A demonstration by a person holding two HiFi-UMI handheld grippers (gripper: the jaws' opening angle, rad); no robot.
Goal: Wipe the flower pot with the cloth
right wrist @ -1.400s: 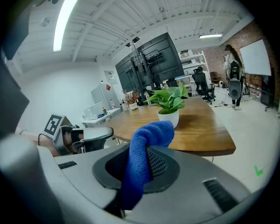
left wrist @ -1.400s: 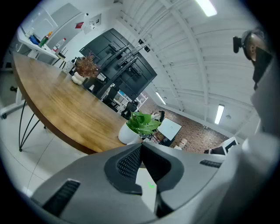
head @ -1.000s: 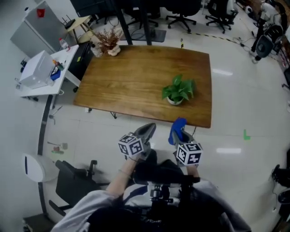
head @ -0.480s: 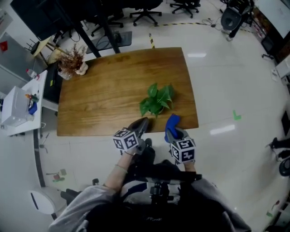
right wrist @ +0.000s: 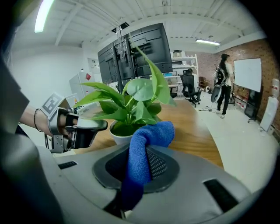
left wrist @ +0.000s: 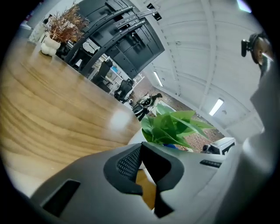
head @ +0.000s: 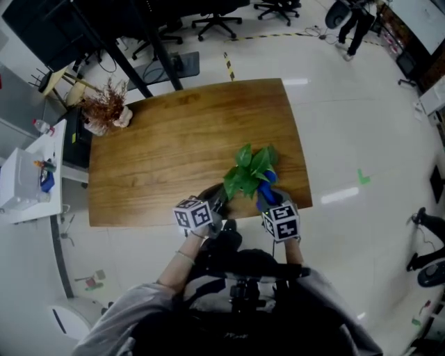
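Note:
A leafy green plant [head: 249, 170] in a white flower pot [right wrist: 117, 134] stands near the front right edge of the wooden table [head: 167, 153]. My right gripper [head: 268, 201] is shut on a blue cloth [right wrist: 144, 148], whose bunched top sits just in front of the pot's right side; I cannot tell whether it touches. My left gripper [head: 217, 195] hovers at the pot's left side with its jaws shut and nothing between them. In the left gripper view the pot [left wrist: 136, 138] shows just beyond the jaw tips. Leaves hide the pot in the head view.
A dried plant in a pale vase [head: 104, 110] stands at the table's far left corner. A white side table [head: 28, 174] with a box is to the left. Office chairs [head: 215, 21] and dark desks lie beyond. A person [right wrist: 224, 83] stands far right.
Both grippers have moved forward from off the table's front edge to either side of the plant. The blue cloth now sits close by the pot.

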